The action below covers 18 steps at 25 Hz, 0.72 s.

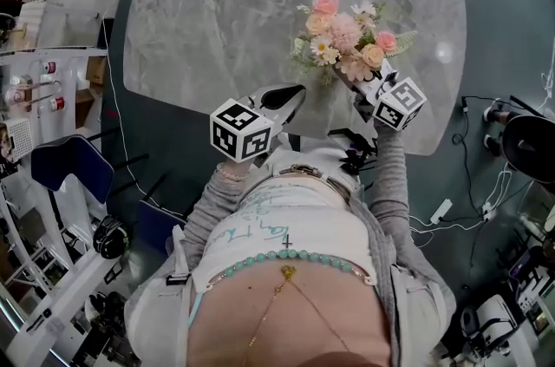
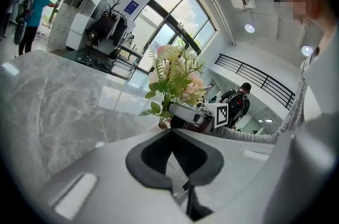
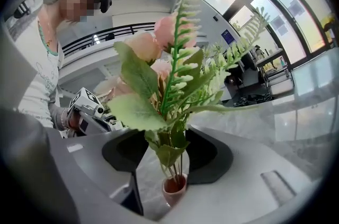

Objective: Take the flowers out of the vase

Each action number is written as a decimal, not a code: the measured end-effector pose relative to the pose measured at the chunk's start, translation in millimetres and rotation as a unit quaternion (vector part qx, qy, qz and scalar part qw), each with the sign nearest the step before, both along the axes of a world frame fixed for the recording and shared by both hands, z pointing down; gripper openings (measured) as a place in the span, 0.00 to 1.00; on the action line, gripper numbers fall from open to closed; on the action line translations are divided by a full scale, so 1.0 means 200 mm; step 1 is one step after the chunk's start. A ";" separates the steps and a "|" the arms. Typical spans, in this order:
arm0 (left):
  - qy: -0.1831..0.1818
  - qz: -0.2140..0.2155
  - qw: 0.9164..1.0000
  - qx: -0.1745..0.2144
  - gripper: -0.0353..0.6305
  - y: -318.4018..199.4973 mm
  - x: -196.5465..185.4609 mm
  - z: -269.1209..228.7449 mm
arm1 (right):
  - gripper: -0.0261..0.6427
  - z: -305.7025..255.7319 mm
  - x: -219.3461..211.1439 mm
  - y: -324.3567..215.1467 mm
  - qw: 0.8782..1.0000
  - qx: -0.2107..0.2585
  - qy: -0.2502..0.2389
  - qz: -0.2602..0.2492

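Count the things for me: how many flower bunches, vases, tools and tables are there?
flower bunch: 1
vase: 1
tools: 2, the left tool and the right tool
table: 1
Total: 5

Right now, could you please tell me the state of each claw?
Left claw: closed, empty.
Right claw: open around the flower stems above the vase, not gripping.
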<state>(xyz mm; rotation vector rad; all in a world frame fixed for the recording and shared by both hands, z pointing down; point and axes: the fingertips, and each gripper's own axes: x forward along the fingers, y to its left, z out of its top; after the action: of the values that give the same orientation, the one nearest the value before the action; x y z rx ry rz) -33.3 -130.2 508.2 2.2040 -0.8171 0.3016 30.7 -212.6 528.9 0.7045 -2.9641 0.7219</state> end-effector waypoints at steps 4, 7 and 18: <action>0.000 -0.004 1.000 -0.002 0.06 0.01 0.01 0.01 | 0.33 0.01 0.00 0.00 1.000 0.005 0.007 -0.007; 0.001 -0.005 1.000 -0.003 0.06 0.02 0.00 0.02 | 0.26 0.01 0.00 0.01 1.000 0.009 0.014 -0.005; 0.002 -0.001 1.000 0.009 0.06 0.02 0.02 -0.03 | 0.20 -0.01 -0.01 0.02 0.999 0.016 0.037 0.011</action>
<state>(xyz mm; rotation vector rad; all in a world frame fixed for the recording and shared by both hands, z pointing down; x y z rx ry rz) -29.9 -125.9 502.8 2.2202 -0.8219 0.2907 29.6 -209.4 527.7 0.7492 -2.9122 0.6354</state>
